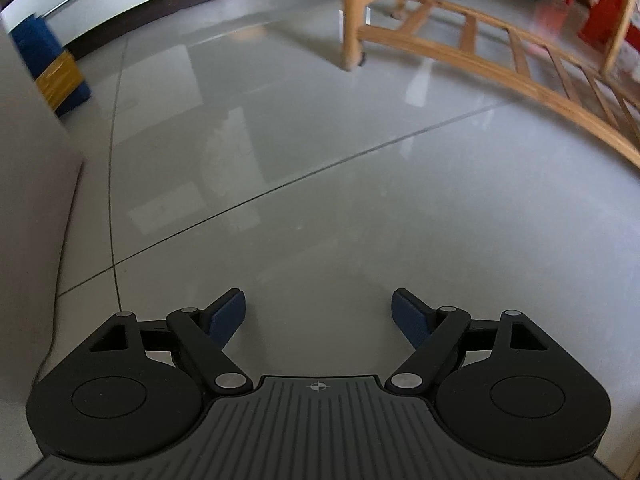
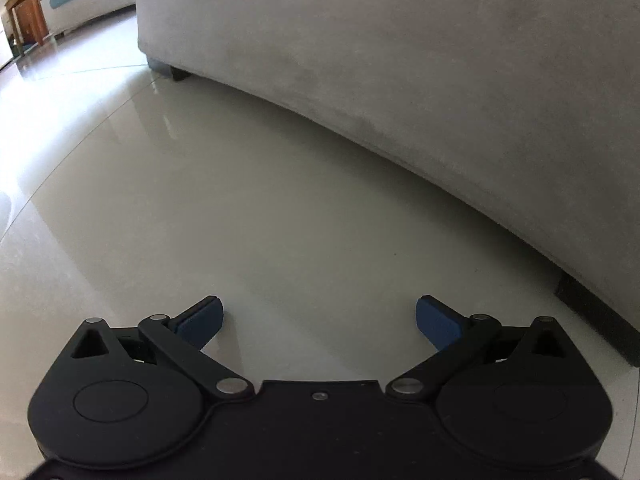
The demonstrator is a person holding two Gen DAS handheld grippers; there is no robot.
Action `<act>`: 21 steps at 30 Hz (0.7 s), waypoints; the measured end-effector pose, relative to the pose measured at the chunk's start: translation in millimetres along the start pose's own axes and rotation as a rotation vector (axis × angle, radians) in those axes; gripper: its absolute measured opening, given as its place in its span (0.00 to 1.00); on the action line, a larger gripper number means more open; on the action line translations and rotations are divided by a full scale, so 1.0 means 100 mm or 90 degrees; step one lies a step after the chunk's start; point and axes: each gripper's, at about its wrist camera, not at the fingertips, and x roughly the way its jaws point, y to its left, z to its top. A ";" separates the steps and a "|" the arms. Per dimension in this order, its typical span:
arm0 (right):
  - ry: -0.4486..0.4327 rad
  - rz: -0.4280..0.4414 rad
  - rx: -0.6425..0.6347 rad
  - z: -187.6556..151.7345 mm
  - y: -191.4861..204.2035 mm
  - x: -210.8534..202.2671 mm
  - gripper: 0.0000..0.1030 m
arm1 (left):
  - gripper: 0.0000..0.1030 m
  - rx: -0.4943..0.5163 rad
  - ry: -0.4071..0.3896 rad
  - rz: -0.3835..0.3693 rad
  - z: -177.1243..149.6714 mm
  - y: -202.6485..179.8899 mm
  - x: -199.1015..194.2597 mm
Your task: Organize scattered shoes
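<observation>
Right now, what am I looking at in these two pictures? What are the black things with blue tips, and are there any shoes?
Each picture comes from a small wide-angle camera on a hand-held gripper, looking forward along its two fingers. A person carries one in each hand; there is no robot arm.

The left gripper is open and holds nothing. It faces a glossy tiled floor, with a wooden frame on small wheels beyond.

The right gripper is also open and empty. It points at the floor beside a grey sofa on short dark legs.

The blue tips are the pads that would touch an object. No shoes show in either view.
</observation>
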 end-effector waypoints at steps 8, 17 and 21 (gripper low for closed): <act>-0.037 -0.042 0.048 -0.17 -0.14 -0.04 1.00 | 0.80 -0.025 -0.031 0.014 -0.02 0.11 0.04; -0.057 -0.073 0.087 -0.33 -0.22 -0.12 1.00 | 0.88 -0.060 -0.070 0.043 -0.05 0.22 0.09; -0.082 -0.074 0.085 -0.42 -0.26 -0.11 1.00 | 0.92 -0.072 -0.087 0.051 -0.08 0.25 0.12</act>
